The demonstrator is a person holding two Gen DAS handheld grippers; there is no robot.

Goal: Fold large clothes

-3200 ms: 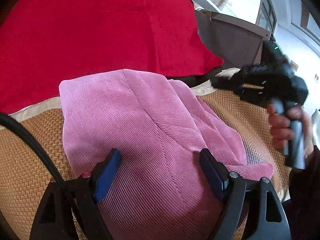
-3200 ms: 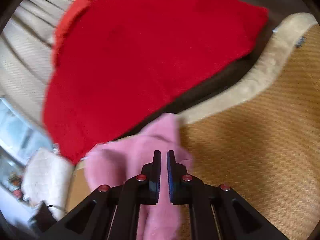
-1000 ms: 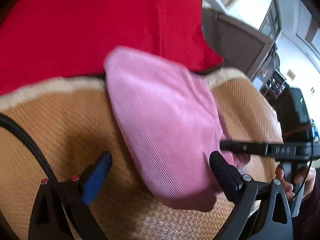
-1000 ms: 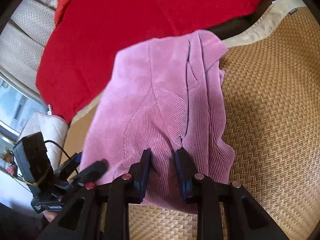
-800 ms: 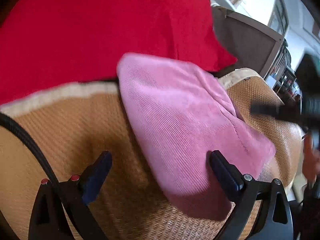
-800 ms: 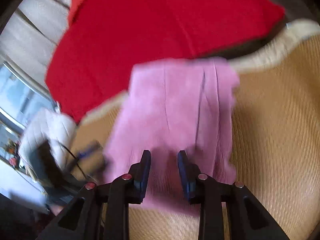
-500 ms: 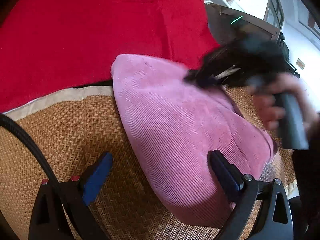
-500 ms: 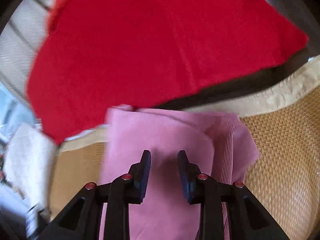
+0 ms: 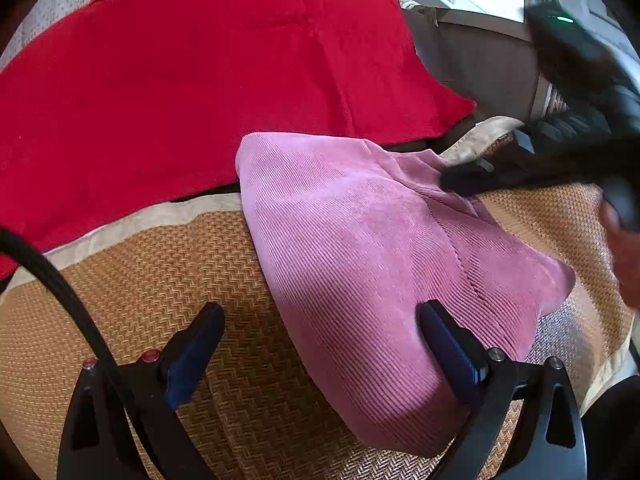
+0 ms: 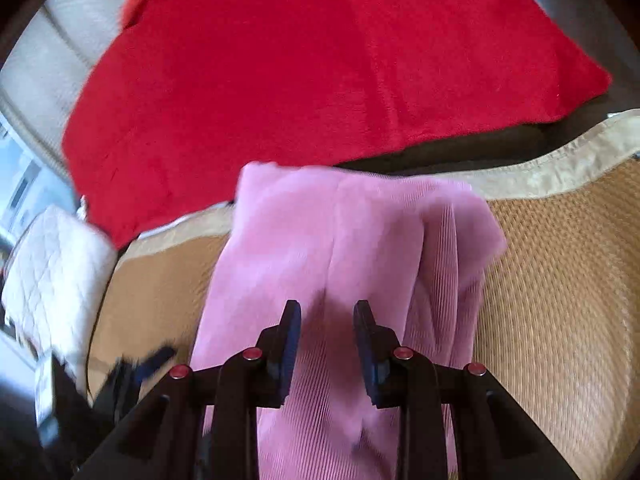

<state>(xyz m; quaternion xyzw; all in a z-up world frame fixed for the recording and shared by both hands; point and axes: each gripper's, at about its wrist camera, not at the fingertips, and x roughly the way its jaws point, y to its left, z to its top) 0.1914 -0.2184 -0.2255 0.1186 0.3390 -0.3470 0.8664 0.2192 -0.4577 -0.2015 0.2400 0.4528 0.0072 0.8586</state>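
Note:
A pink corduroy garment lies folded in a long strip on the woven mat. My left gripper stands wide open just above its near left edge; one pad hovers over the mat, the other over the cloth. In the right wrist view the pink garment runs away from me under my right gripper, whose jaws are narrowly open with nothing pinched between them. From the left wrist view, that right gripper is a blurred black shape over the garment's far right part, held by a hand.
A big red cloth covers the sofa back behind the mat's beige border. A white quilted cushion sits at the left, grey furniture at the far right. The left gripper shows blurred low left.
The right gripper has lifted from the garment's near right edge and swung across to its far right part. The garment is a narrower strip than three seconds ago. The left gripper stayed open, shifting slightly.

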